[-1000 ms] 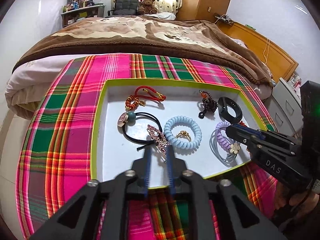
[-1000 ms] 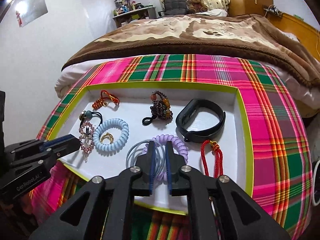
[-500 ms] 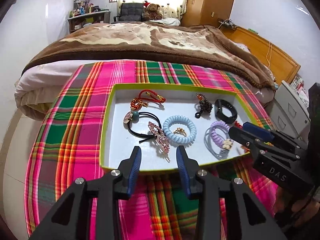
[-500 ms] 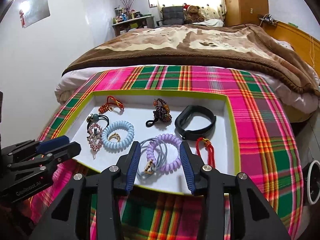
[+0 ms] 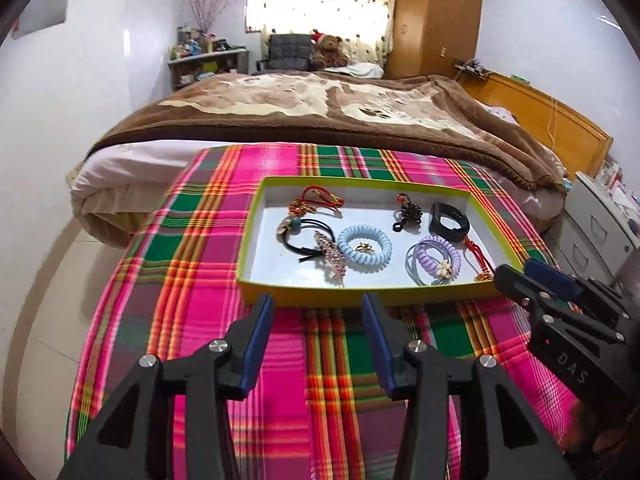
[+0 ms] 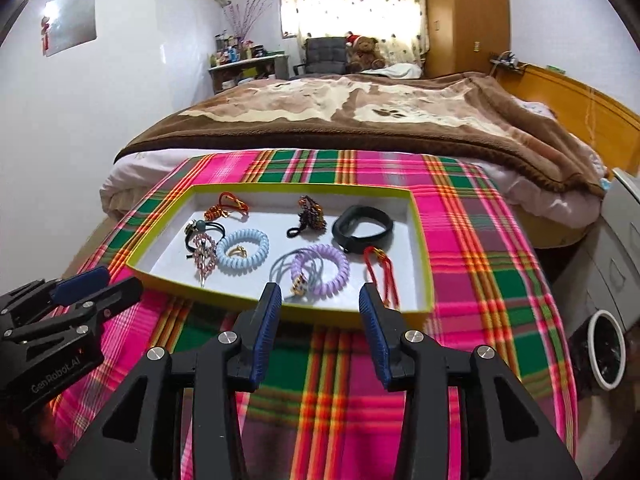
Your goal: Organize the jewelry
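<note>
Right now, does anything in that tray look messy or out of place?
Nothing is spilled or broken. Every piece lies inside the tray. Only the rhinestone hair clip lies across the black hair tie, and a gold ring sits inside the blue coil tie.

A home bedroom. Beyond the tongs lies a bed [image 5: 320, 120] under a brown plush blanket [image 5: 400, 128], with a wooden headboard [image 5: 552, 124] off to the right. Farther back stand a tall wooden wardrobe [image 5: 436, 16], a curtained window [image 5: 324, 4], a teddy bear [image 5: 328, 50] beside a grey chair [image 5: 288, 52], and a cluttered shelf [image 5: 204, 60].
</note>
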A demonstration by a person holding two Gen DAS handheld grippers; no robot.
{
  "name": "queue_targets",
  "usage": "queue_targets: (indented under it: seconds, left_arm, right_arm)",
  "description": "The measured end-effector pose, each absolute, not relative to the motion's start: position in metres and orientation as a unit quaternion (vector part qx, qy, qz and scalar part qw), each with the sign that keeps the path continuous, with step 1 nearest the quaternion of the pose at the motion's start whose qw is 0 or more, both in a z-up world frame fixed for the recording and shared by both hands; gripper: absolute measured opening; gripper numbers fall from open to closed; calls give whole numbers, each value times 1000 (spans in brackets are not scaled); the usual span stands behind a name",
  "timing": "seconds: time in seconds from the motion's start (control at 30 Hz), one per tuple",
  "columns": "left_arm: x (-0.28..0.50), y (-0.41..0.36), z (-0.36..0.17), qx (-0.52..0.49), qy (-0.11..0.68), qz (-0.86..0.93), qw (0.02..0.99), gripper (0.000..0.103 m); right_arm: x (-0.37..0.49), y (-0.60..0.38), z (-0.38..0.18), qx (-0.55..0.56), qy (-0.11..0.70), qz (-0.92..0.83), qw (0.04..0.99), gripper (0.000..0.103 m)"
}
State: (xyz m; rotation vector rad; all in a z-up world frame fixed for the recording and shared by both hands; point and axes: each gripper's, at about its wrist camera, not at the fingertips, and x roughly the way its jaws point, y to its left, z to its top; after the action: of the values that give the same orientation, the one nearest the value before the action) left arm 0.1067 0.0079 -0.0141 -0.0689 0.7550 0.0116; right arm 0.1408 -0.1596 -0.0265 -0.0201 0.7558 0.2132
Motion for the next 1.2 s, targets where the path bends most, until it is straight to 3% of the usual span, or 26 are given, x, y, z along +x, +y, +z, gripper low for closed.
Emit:
queue_targets:
  seconds: [0.3, 1.2]
  left_arm:
    - [82, 4, -10, -20, 336, 41, 941, 48]
    - [70, -3, -16, -28, 344, 19, 938, 48]
  right_arm:
    - [105, -157, -20, -24, 328, 87, 940, 42]
    - [94, -155, -27, -11, 332, 89, 939, 42]
